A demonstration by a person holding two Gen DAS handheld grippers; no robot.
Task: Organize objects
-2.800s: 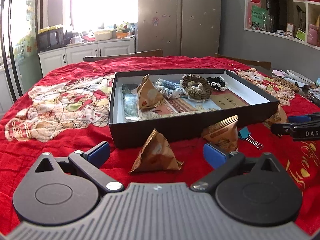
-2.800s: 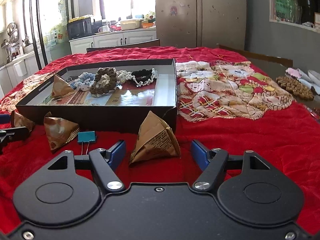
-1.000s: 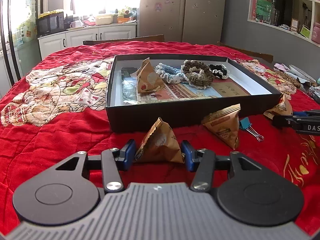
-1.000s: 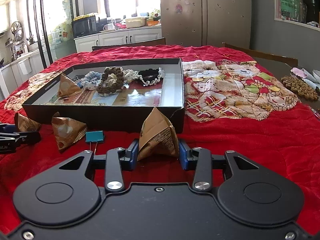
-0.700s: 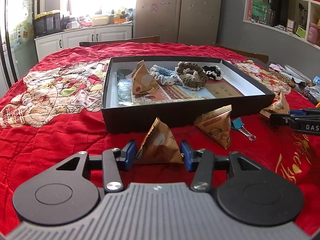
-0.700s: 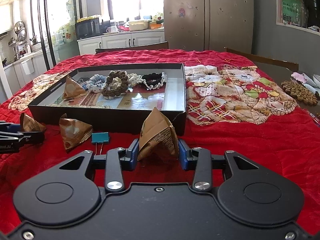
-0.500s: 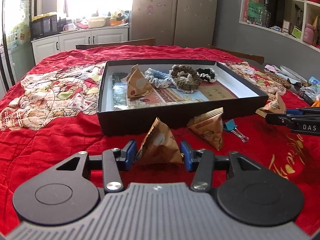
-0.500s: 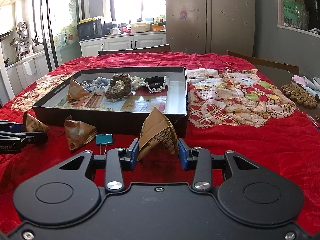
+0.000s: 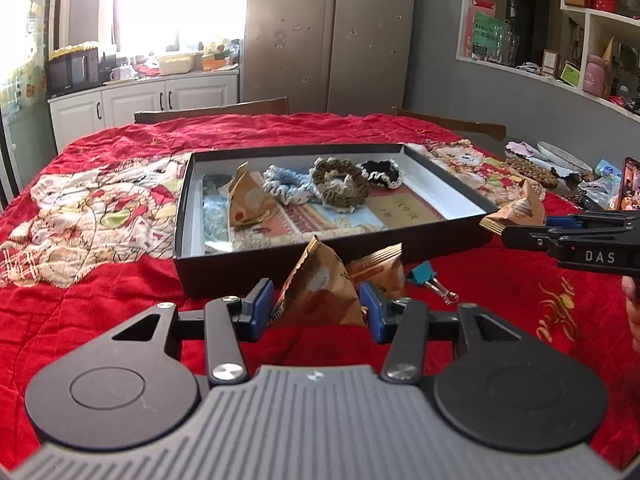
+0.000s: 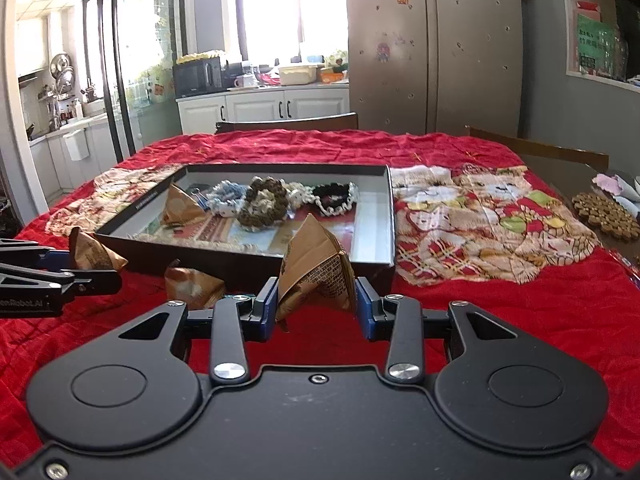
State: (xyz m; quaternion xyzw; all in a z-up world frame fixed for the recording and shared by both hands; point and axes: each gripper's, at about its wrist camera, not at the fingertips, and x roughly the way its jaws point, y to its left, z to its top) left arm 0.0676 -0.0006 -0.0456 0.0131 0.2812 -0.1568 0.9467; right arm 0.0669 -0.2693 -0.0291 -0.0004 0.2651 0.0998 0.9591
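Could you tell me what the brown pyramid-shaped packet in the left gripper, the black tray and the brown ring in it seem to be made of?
Brown pyramid-shaped packet: probably kraft-look paper or film; matte, creased, with a crimped seam.
Black shallow tray: likely rigid cardboard; thin straight matte walls, white inside.
Brown ring: apparently crocheted yarn; a knotted, ruffled surface, possibly a hair tie.

Both wrist views look low and close across the black box.

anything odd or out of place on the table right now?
Nothing damaged or spilled. Each tool is shut on a brown packet: left tool, right tool. One packet and a blue clip lie loose on the red cloth, outside the box.
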